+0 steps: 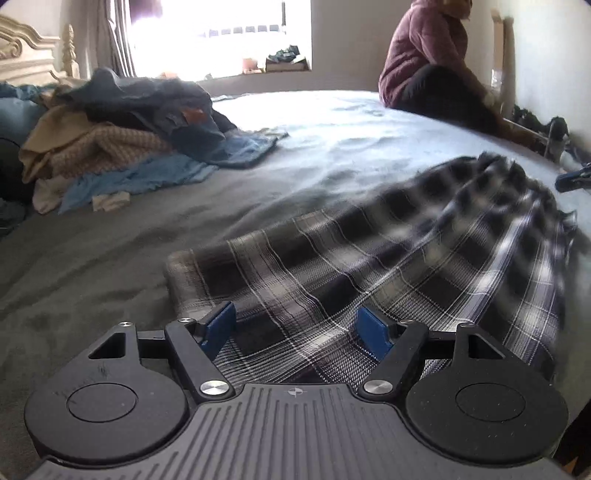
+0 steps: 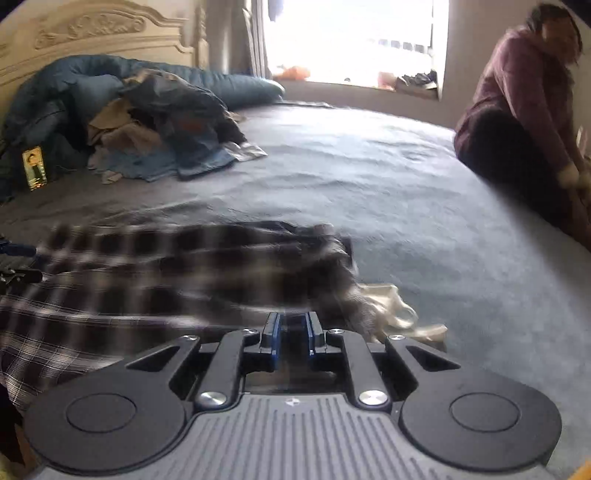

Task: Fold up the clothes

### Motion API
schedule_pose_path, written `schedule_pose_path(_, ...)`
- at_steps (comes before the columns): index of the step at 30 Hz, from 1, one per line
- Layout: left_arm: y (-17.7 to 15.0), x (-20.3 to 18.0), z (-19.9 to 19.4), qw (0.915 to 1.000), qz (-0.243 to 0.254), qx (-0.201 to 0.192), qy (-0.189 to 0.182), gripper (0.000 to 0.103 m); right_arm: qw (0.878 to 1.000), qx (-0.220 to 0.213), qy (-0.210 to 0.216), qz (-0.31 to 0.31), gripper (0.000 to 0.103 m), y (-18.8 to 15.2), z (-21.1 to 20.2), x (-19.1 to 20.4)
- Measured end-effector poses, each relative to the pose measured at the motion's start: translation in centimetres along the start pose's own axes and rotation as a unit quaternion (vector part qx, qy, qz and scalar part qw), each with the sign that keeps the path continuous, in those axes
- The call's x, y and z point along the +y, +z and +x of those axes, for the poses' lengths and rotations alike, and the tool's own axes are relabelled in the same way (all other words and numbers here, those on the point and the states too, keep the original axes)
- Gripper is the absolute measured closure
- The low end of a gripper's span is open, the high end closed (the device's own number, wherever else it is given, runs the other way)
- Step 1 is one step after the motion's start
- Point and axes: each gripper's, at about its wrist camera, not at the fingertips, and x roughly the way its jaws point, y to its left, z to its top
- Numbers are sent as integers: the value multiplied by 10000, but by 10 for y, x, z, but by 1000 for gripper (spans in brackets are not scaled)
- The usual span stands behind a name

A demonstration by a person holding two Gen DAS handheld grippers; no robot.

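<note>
A home bedroom: a wide bed (image 2: 369, 177) with a grey cover, a carved cream headboard (image 2: 92, 33), curtains (image 1: 118, 37) beside a bright window (image 2: 351, 37), a heap of unfolded clothes (image 1: 122, 136), and a person (image 1: 432, 59) sitting on the bed's far edge.

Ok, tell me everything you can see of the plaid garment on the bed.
The plaid garment is woven cloth, checked black, grey and white, lying spread and rumpled on the grey bedcover. Its near-left edge looks folded. The left gripper stands open over it; the right gripper, nearly closed, is at its bunched, blurred end, grip unclear.
</note>
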Motion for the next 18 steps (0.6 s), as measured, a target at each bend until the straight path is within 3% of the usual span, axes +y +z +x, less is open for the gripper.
schedule_pose_path(1,-1,0,-4,10000,12,-15,54,30,9999,95,-48,38,89,-5,7,1)
schedule_pose_path(4,-6,7,-15,9998,-34,-30,187,30,9953,908,-126,319,89,-32,37,-10)
schedule_pose_path(7,-9,19,-26,9996,-135,-109,216,30,9968,700,-326,220,84,-19,13,9)
schedule_pose_path(9,-8,27,-28,9994,-183,-162,230,30,9998,196,56,-34,81,-10,-6,39)
schedule_pose_path(11,-5,34,-23,9992,-228,-176,264,29,9982,-281,439,-299,71,-2,-24,71)
schedule_pose_path(15,0,49,2,9991,-224,-69,360,30,9863,-219,1251,-1055,67,1,-7,152)
schedule_pose_path(18,2,62,26,9982,-197,9,562,30,9768,-228,1518,-1494,68,5,18,202)
